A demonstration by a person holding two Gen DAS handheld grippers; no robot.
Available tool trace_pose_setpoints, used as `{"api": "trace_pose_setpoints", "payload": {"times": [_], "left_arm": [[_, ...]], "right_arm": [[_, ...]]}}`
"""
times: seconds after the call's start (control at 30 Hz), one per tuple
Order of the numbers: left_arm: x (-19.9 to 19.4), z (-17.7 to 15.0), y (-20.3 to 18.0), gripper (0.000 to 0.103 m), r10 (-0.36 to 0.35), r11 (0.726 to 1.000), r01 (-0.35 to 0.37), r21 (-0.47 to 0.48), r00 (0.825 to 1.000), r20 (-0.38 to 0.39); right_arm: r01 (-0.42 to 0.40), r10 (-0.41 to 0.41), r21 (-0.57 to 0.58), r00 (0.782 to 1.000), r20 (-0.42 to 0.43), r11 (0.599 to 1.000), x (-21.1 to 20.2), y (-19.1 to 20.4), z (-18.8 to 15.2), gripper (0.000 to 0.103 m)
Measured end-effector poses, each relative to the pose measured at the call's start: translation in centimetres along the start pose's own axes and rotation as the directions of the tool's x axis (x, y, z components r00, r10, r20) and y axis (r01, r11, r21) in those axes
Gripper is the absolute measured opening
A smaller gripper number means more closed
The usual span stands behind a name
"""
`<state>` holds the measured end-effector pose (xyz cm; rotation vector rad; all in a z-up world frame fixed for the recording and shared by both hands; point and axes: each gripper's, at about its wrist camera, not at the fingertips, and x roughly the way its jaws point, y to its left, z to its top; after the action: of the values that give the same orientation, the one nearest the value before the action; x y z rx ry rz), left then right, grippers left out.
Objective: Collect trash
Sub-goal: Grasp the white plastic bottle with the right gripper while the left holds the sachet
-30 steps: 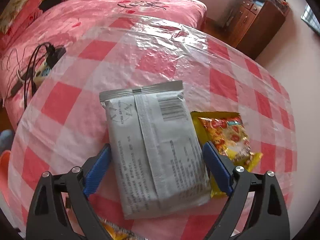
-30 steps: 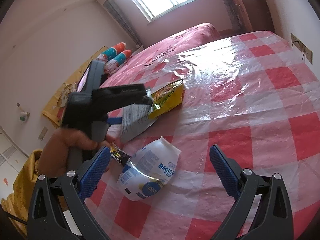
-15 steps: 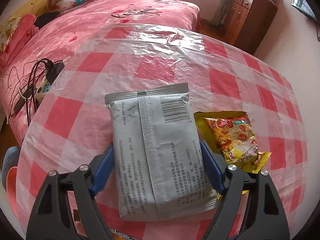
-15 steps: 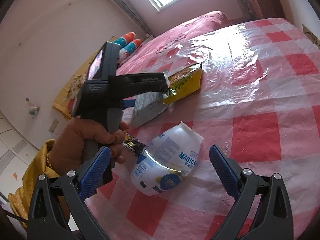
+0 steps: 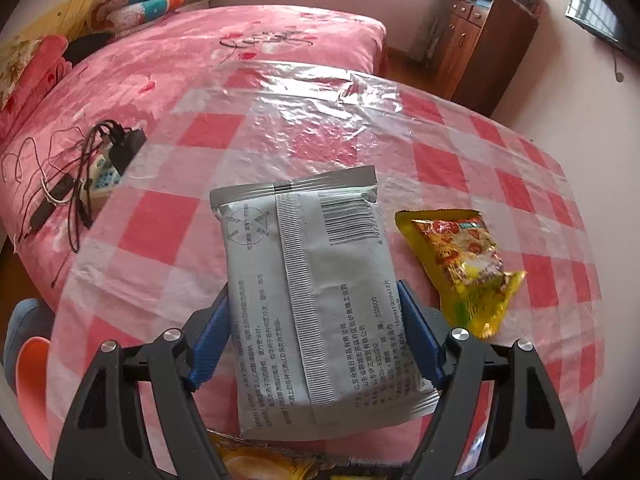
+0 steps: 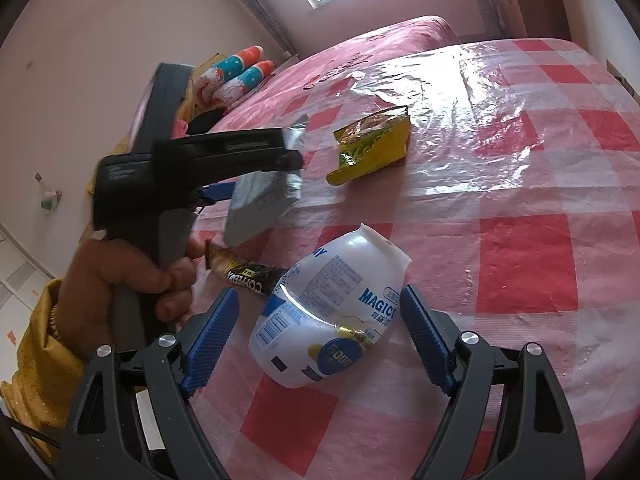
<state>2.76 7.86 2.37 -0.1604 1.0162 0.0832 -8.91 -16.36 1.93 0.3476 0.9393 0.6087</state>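
The left tongs (image 5: 314, 336) gripped a grey foil packet (image 5: 312, 304), their blue pads pressed to its two long edges after closing on it, and the packet was lifted clear of the checked counter (image 5: 280, 132), as the right wrist view showed. A yellow snack bag (image 5: 464, 264) lay on the counter just beside the packet, apart from it. The right tongs (image 6: 320, 332) had been closing around a crushed white plastic bottle (image 6: 328, 320) that lay on its side between the pads; the pads did not yet press it, so these tongs stood open. A dark coffee sachet (image 6: 244, 274) lay by the bottle's far side, near the person's left hand (image 6: 120, 284).
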Motion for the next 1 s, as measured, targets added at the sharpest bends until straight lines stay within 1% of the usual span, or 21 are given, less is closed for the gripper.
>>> {"api": "trace_pose_setpoints", "payload": {"times": [0.13,0.27,0.43,0.5,0.57,0.6,1.0], "left_arm": [[-1.4,-0.8,0.6,0.078,-0.015,1.000,0.015,0.024,1.000,0.015],[-3.1,-1.4,1.3,0.078,-0.044,0.999,0.043,0.031,0.999,0.031],[-4.8,-2.3,2.6,0.078,-0.066,0.997,0.065,0.036,0.997,0.046],[-5.1,-2.8,3.2,0.078,-0.073,0.997,0.072,0.036,0.996,0.042],[-5.3,-3.3,3.8,0.078,-0.074,0.997,0.073,0.035,0.997,0.038],[-5.4,-3.6,4.1,0.078,-0.075,0.997,0.074,0.036,0.997,0.036],[-6.1,-6.0,7.8,0.078,-0.082,0.996,0.082,0.025,0.996,0.027]], "right_arm": [[0.045,-0.046,-0.050,0.999,-0.004,0.998,0.7,0.8,0.0,0.082],[0.076,-0.077,-0.093,0.997,-0.010,0.993,1.6,2.0,-0.1,0.088],[0.082,-0.083,-0.104,0.997,-0.009,0.991,2.0,2.0,0.0,0.088],[0.096,-0.097,-0.108,0.995,-0.006,0.990,1.9,2.1,-0.1,0.085],[0.117,-0.118,-0.110,0.993,0.000,0.987,1.6,2.3,-0.3,0.077],[0.121,-0.122,-0.110,0.993,0.002,0.987,1.7,2.5,-0.5,0.076],[0.154,-0.153,-0.129,0.988,0.018,0.980,1.4,3.1,-0.8,0.074]]}}
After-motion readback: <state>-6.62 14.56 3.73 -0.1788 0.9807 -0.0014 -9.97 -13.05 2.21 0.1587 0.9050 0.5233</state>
